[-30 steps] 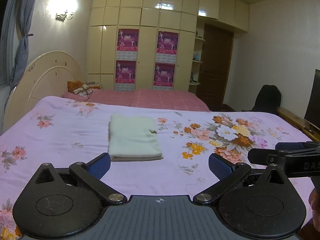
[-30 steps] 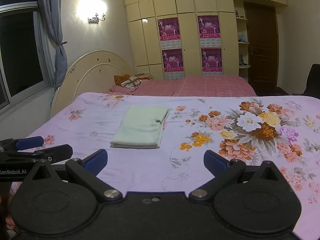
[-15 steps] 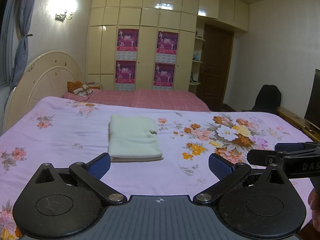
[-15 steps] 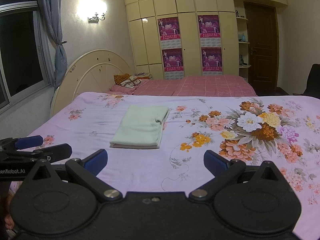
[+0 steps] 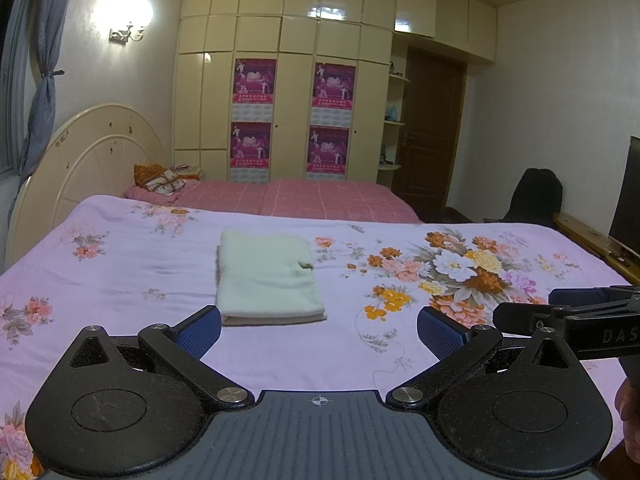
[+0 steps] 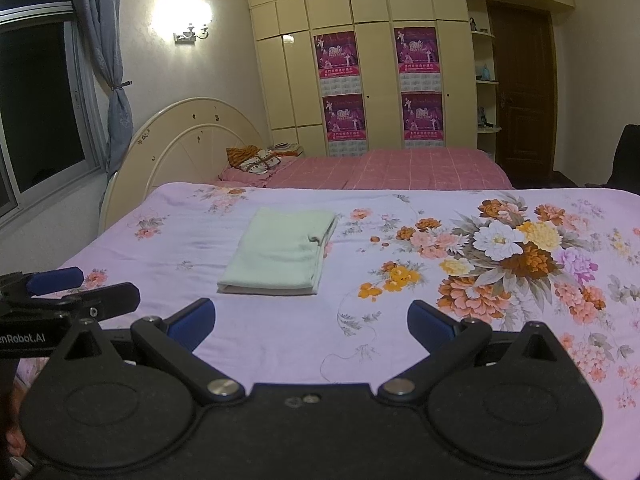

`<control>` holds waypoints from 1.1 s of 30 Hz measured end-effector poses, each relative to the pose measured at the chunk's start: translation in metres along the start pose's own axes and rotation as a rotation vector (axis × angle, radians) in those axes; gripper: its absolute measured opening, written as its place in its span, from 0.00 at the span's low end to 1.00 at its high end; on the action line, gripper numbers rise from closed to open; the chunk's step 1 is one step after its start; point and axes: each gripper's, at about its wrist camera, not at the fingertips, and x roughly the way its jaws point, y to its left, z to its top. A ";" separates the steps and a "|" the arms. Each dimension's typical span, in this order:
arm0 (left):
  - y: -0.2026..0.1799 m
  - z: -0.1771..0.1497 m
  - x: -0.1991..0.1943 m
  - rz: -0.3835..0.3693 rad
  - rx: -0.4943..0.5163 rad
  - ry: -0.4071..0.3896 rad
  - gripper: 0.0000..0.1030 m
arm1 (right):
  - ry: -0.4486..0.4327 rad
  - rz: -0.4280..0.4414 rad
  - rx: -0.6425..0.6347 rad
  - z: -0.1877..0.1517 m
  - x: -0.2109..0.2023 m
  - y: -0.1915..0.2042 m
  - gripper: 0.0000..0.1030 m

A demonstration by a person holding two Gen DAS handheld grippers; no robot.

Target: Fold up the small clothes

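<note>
Folded pale green cloth (image 5: 269, 278): lying flat on the floral bedsheet (image 5: 120, 280), centre-left of frame. My left gripper (image 5: 319, 330) and right gripper (image 6: 311, 320): I am holding both at lower frame, fingers spread wide, gripping nothing, short of the cloth.

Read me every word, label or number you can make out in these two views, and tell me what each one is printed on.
"DAS": on the right gripper body, cut off by the left wrist view's edge.
"enRobot.AI": on the left gripper body, its start cut off by the right wrist view's edge.
Posters on the wardrobe: lettering and calendar grids too small and blurred to read.
Folded cloth and floral sheet: no text.
</note>
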 end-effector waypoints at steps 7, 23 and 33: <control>0.000 0.000 0.000 -0.001 -0.001 0.000 1.00 | 0.002 -0.001 -0.001 0.000 0.001 -0.001 0.99; 0.003 0.002 0.002 -0.002 0.003 -0.007 1.00 | 0.003 -0.001 -0.002 0.001 0.000 -0.001 0.99; 0.005 0.001 0.003 0.001 -0.005 -0.014 1.00 | -0.003 0.001 -0.019 -0.002 0.001 -0.006 0.99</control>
